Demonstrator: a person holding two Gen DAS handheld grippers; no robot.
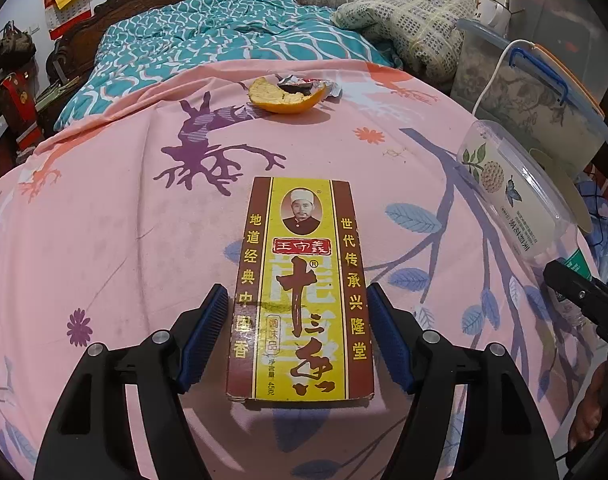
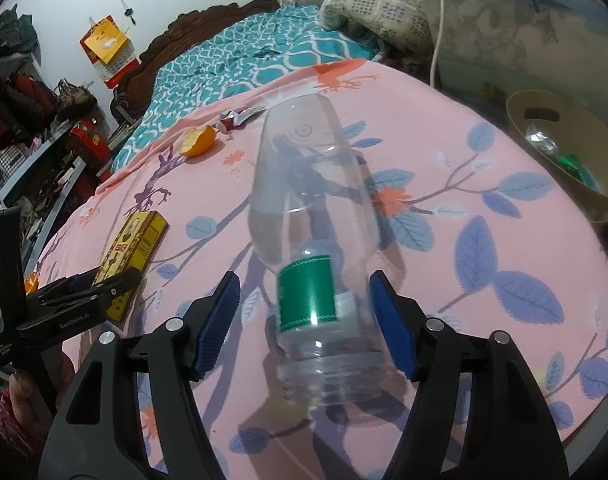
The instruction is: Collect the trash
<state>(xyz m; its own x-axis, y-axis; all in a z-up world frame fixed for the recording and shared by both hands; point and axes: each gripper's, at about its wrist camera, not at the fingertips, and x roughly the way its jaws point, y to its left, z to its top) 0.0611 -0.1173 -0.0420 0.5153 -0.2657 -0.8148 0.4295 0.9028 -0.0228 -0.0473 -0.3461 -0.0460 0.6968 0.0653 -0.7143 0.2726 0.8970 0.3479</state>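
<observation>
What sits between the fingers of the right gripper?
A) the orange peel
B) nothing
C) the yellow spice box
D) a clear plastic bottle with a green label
D: in the right wrist view the clear plastic bottle lies on the pink sheet between the fingers of the right gripper.

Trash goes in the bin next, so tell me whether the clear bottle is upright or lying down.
Lying down: the clear bottle rests on its side on the pink bedsheet.
</observation>
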